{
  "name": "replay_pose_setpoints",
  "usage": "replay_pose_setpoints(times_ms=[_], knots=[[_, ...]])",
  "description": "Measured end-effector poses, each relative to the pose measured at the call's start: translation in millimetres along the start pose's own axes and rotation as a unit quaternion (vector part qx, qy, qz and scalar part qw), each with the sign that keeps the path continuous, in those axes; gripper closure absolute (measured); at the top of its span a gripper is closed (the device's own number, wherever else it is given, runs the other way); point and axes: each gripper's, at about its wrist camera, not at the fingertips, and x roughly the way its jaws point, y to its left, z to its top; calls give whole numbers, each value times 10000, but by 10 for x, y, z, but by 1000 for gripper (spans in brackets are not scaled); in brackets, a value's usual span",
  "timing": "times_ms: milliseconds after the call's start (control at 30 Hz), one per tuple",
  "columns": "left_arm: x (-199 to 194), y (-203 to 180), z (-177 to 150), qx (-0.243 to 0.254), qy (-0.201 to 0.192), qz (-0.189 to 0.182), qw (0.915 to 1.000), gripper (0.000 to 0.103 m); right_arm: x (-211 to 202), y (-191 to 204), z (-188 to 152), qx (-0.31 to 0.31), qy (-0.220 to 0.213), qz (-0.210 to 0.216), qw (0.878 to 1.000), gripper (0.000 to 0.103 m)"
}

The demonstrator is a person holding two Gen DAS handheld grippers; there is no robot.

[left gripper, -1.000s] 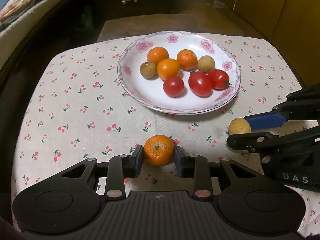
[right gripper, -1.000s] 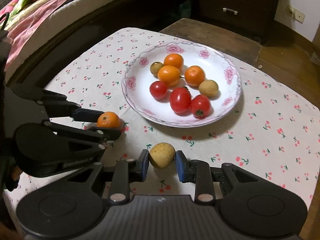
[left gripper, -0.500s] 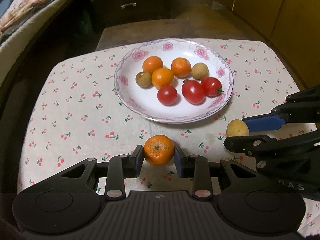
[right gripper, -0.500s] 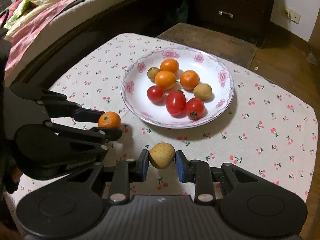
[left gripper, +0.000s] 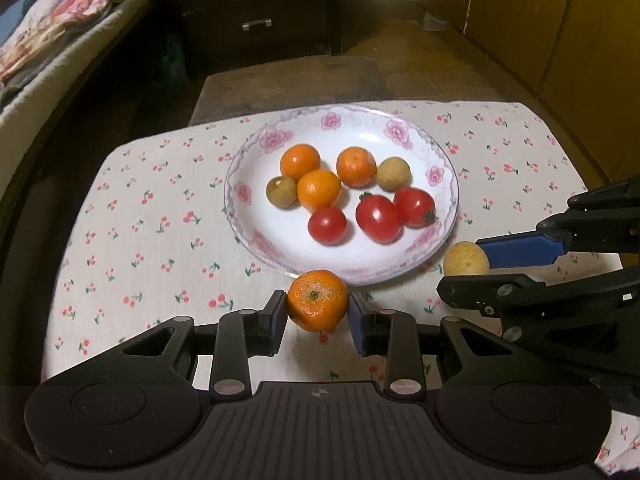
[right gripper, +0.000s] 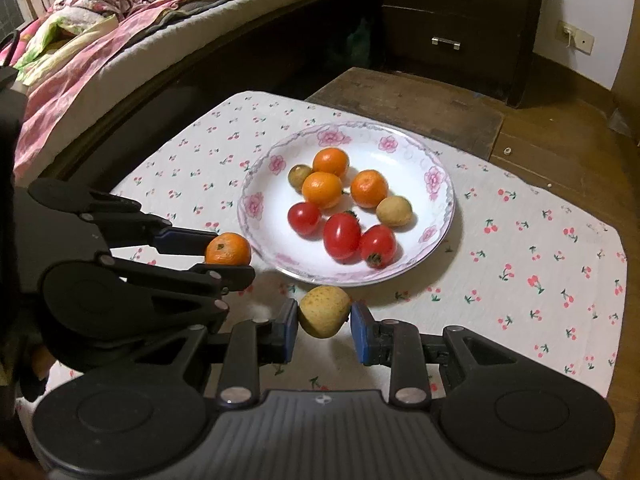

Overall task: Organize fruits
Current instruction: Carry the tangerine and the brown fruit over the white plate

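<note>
My left gripper (left gripper: 318,314) is shut on a mandarin (left gripper: 317,300), held above the cloth just short of the near rim of a white flowered plate (left gripper: 248,216). My right gripper (right gripper: 323,322) is shut on a small yellow-brown fruit (right gripper: 324,311), also off the table near the plate (right gripper: 440,184). Each gripper shows in the other view: the right gripper (left gripper: 468,270) with its yellow fruit (left gripper: 465,259), the left gripper (right gripper: 230,254) with its mandarin (right gripper: 227,248). On the plate lie three mandarins, three red tomatoes and two yellow-brown fruits.
A low table with a white cherry-print cloth (left gripper: 132,232) carries the plate. A bed with pink bedding (right gripper: 80,52) runs along the left. A dark drawer chest (right gripper: 448,20) and a wooden bench (right gripper: 408,104) stand beyond the table. Yellow cupboard doors (left gripper: 560,40) line the right.
Both grippers have risen with their fruits, so the table and plate look smaller and farther. The mandarin now overlaps the plate's near rim in the left wrist view.
</note>
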Motion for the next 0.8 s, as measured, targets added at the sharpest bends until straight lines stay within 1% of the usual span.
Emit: replay_pose_setpoints(times_ms=[267, 467, 800], knots=[[61, 19, 182, -98, -43, 6, 9999, 62, 35, -106, 137, 85, -82, -73, 9999, 74], [146, 7, 311, -31, -39, 56, 10000, 63, 143, -163, 204, 61, -5, -124, 9999, 74], [287, 32, 415, -32, 63, 102, 9999, 62, 290, -270, 289, 117, 87, -144, 9998, 74]])
